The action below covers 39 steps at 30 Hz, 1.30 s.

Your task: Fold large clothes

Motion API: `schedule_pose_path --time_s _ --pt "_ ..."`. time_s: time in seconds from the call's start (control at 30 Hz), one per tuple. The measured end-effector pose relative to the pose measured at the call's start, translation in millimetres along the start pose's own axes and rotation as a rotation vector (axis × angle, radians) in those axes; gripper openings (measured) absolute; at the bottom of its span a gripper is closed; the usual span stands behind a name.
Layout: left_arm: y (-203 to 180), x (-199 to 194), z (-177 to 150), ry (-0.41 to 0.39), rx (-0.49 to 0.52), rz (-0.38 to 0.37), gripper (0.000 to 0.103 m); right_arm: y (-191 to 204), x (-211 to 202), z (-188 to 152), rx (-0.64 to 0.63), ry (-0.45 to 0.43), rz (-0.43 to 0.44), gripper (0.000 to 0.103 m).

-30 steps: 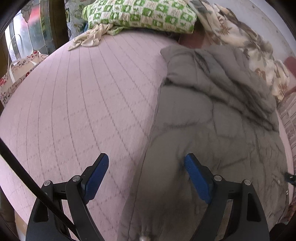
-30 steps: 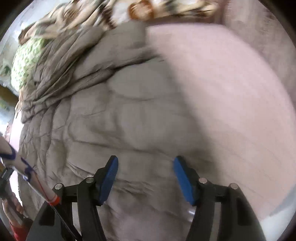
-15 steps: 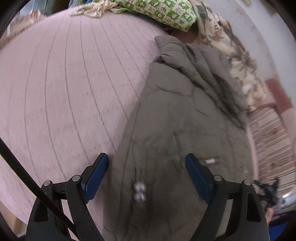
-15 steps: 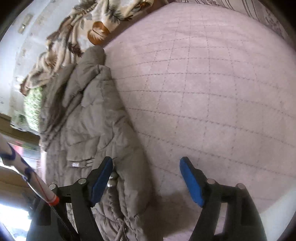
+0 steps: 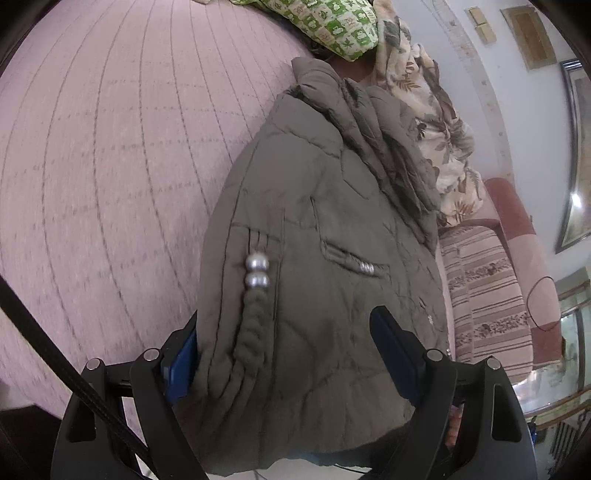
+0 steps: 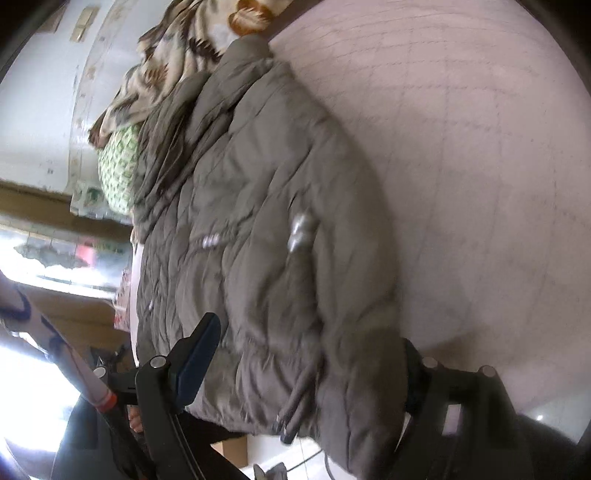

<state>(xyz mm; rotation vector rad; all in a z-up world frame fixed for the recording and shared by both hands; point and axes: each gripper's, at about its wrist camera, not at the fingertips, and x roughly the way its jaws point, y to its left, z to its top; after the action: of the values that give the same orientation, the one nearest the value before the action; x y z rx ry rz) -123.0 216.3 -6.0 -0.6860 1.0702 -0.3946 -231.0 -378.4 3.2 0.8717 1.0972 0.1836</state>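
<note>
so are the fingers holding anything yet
Nothing is gripped. Both grippers, left and right, stand open around the hem end of the jacket.

- We're in a home here, a lived-in bedroom or sitting room by the look of it.
- A wide bed [image 5: 110, 155] fills the view, spread with a pink quilted cover stitched in a grid.
- At its head sits a green-and-white checked pillow [image 5: 332, 22], with a cream blanket [image 5: 443, 129] in a leaf print bunched beside it.
- A grey padded coat [image 5: 314, 221] lies along the bed, household laundry rather than shop stock.
- Off to one side, a striped upholstered sofa [image 5: 487, 295] with a reddish back.
- A framed picture [image 5: 576, 155] hangs on the pale wall [image 5: 498, 92], switch plates higher up.
</note>
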Motion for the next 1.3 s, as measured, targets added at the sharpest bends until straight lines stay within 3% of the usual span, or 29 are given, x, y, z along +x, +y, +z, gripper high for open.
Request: schedule_pose_path --time_s 0.17,0.33,0.4,0.43,0.47,0.57,0.67,0.83,0.97,1.13,1.3 --pt "-3 -4 -22 0.014 0.005 0.001 0.084 8 5 -25 -0.027 0.029 0.019 0.085" --pt "-17 1 -29 0.001 0.043 0.088 0.084 17 8 -32 -0.056 -0.001 -0.032 0.080" --pt "-25 2 -32 -0.009 0.074 0.154 0.074 22 8 -36 -0.073 -0.023 -0.097 0.053" --pt "-28 2 -33 -0.012 0.090 0.198 0.054 22 7 -37 -0.080 -0.031 -0.127 0.047" --pt "-31 2 -32 -0.005 0.101 0.215 0.045 24 7 -38 -0.086 -0.036 -0.131 0.036" --pt "-36 -11 -29 -0.029 0.105 0.194 0.031 28 -2 -38 -0.076 -0.055 -0.071 0.024" --pt "-43 -30 -29 -0.073 0.128 0.186 0.022 40 -17 -40 -0.104 -0.091 -0.042 0.020" --pt "-52 -54 -36 -0.112 0.163 0.185 0.020 59 -45 -51 -0.147 -0.118 0.016 0.016" --pt "-59 -60 -38 -0.126 0.189 0.208 0.019 67 -53 -58 -0.180 -0.102 0.010 0.015" --pt "-81 -73 -18 -0.176 0.209 0.186 0.018 92 -61 -45 -0.211 -0.111 0.031 0.015" --pt "-118 -82 26 -0.254 0.260 0.174 0.017 142 -84 -7 -0.290 -0.175 0.078 0.015"
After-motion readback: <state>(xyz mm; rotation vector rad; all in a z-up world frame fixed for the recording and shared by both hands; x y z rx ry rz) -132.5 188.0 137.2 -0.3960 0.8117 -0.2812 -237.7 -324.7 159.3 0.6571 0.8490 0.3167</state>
